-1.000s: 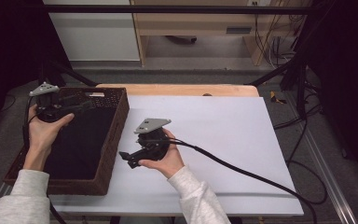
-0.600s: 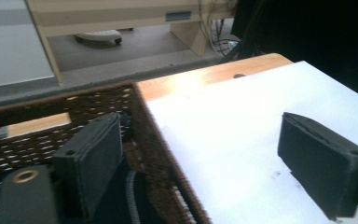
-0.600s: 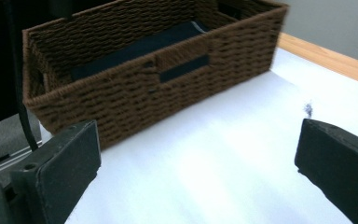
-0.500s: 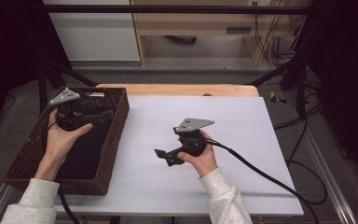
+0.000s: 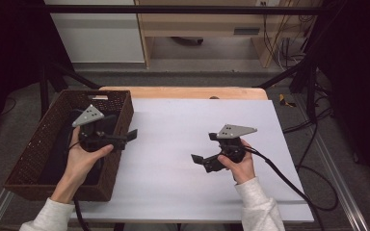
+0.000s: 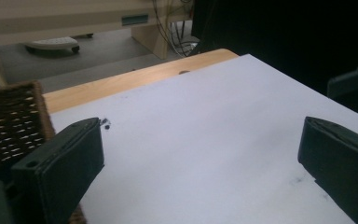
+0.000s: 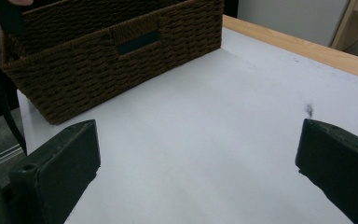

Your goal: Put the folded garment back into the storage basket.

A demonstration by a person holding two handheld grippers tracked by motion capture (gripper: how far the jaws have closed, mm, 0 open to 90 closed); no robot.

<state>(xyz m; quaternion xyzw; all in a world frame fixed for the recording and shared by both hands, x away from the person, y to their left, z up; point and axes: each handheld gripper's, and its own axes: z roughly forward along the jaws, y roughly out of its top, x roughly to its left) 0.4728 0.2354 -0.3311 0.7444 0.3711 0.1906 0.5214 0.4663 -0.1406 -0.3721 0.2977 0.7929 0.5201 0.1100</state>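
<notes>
Left gripper [image 5: 125, 136] points to 3 o'clock, jaws just opened wide, nothing between them. Right gripper [image 5: 198, 161] points to 9 o'clock, jaws wide apart, empty. Both forearms enter from 6 o'clock.

Woven basket [image 5: 43, 149]: a dark brown rectangular wicker basket with a slot handle in its end wall [image 7: 137, 39]. It stood upright at the left edge of the white surface [image 5: 183, 144], long side running front to back, its interior dark; whether anything lay inside could not be told.
</notes>
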